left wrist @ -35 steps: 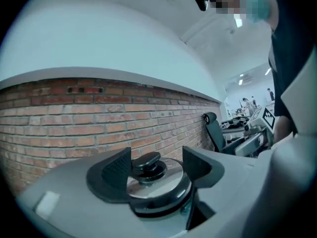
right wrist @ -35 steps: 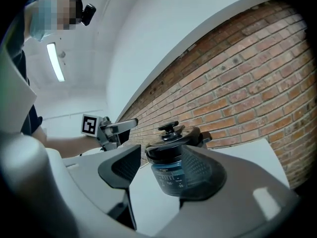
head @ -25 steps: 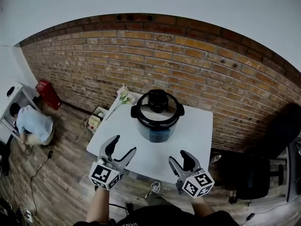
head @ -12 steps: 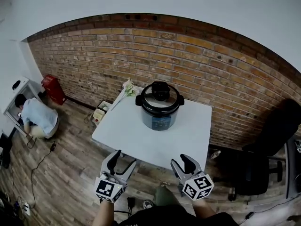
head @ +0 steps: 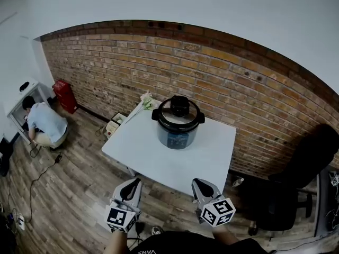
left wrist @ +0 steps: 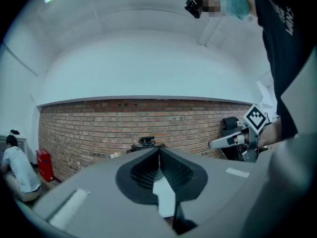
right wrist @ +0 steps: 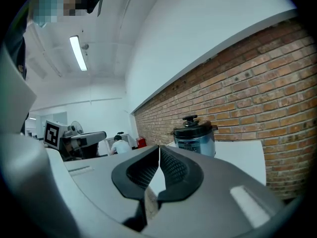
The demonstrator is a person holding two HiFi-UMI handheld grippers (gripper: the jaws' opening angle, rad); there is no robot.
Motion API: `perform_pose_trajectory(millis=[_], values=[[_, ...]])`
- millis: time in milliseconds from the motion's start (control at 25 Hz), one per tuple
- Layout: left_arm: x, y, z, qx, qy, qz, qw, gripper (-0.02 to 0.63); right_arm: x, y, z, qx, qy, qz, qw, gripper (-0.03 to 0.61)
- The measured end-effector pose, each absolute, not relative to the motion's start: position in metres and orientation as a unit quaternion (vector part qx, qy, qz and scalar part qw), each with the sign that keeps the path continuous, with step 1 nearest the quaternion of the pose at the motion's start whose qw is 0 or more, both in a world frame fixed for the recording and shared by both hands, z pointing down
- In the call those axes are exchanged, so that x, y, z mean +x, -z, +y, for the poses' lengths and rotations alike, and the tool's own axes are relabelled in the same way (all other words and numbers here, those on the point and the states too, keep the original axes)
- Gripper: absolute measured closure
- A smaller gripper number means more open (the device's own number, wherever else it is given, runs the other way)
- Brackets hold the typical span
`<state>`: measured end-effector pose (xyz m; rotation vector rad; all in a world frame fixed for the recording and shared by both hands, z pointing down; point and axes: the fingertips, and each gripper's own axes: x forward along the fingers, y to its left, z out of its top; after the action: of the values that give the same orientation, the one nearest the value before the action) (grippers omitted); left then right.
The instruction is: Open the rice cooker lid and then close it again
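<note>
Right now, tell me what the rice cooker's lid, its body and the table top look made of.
Lid: likely polished metal, pale sheen within a black, probably plastic rim. Body: apparently metal, dull blue-grey gleam. Table top: smooth matte white, laminate or painted board; which, unclear.

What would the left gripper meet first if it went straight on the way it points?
Probably the rice cooker: its top shows just above the tips of the left gripper, with nothing seen between, though depth is unclear.
</note>
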<state>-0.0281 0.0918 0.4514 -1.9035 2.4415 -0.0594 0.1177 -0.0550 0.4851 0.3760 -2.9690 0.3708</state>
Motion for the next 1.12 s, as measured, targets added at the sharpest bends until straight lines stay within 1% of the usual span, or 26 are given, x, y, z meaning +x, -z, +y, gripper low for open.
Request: perform_pose_trajectory(millis=[40, 400, 680, 1120], values=[[-0.024, -0.452, 0.089, -0.611, 0.020, 0.791, 0.020, 0.609, 0.121, -0.485, -0.057, 0.119, -0.122, -0.983, 0.066, 0.572], [0.030, -0.476, 0.070, -0.581, 0.041, 0.812, -0.015, 0.612, 0.153, -0.503, -0.080, 0.078, -0.138, -0.982, 0.100, 0.572], [0.062, -0.483, 0.066, -0.567, 0.041, 0.822, -0.022, 0.612, 0.170, -0.513, -0.086, 0.058, -0.140, -0.982, 0.110, 0.574], [0.081, -0.486, 0.070, -0.556, 0.043, 0.830, -0.021, 0.612, 0.184, -0.516, -0.086, 0.052, -0.130, -0.983, 0.116, 0.574]])
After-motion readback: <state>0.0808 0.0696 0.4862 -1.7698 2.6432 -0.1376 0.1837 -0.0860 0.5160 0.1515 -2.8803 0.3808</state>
